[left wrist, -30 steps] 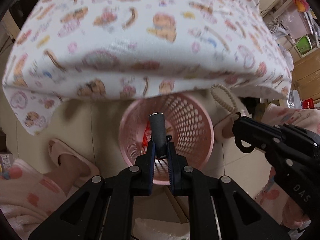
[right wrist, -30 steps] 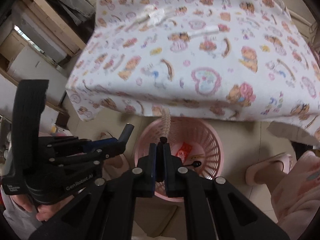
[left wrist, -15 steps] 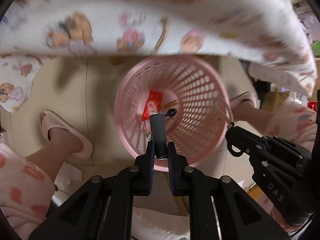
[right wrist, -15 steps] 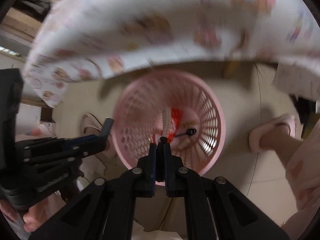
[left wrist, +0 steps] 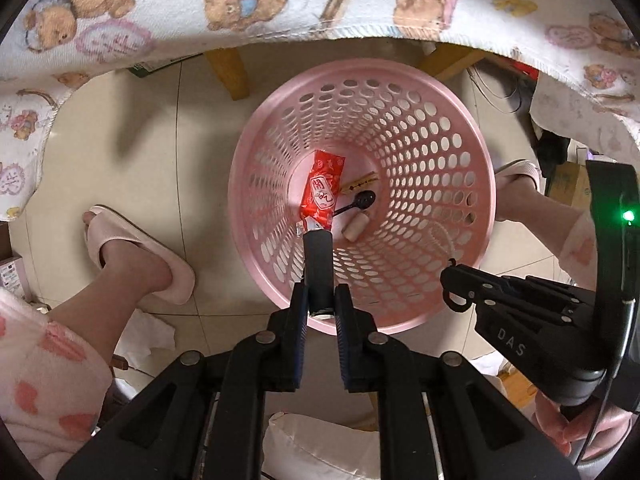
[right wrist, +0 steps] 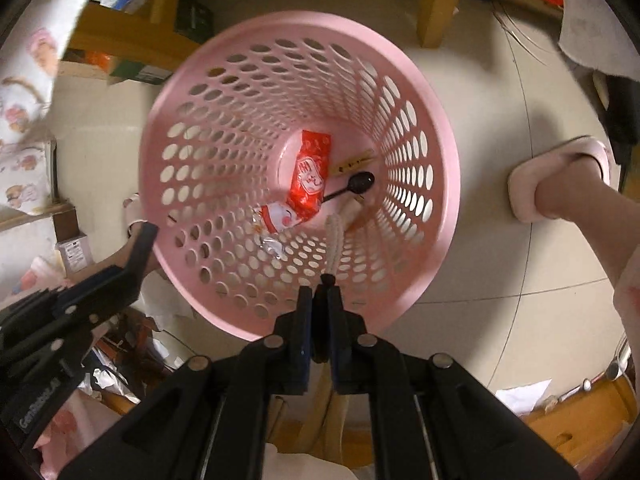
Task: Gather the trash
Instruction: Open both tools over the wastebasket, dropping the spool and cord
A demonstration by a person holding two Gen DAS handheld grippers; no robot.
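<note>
A pink perforated basket (left wrist: 478, 152) (right wrist: 446, 184) stands on the tiled floor beneath both grippers. At its bottom lie a red wrapper (left wrist: 323, 190) (right wrist: 310, 172), a black spoon (left wrist: 362, 202) (right wrist: 358, 184), a wooden clip (left wrist: 360, 182) and a small cork-like piece (left wrist: 355, 227). My left gripper (left wrist: 320, 306) points down over the near rim, shut on a dark cylinder (left wrist: 318, 264). My right gripper (right wrist: 322, 300) is shut on the black end of a pale beaded cord (right wrist: 334, 236) that hangs into the basket. Each view shows the other gripper at its edge (left wrist: 456, 284) (right wrist: 142, 246).
A bear-print tablecloth (left wrist: 280, 4) overhangs the far side, with wooden table legs (left wrist: 230, 72) (right wrist: 438, 0) behind the basket. A person's feet in pink slippers (left wrist: 140, 256) (right wrist: 560, 176) stand on either side. Crumpled paper (left wrist: 148, 332) lies on the floor.
Both grippers have sunk from table-edge height and tipped downward over the basket. The tablecloth has slid to the top of both views, and the basket's inside now fills the middle.
</note>
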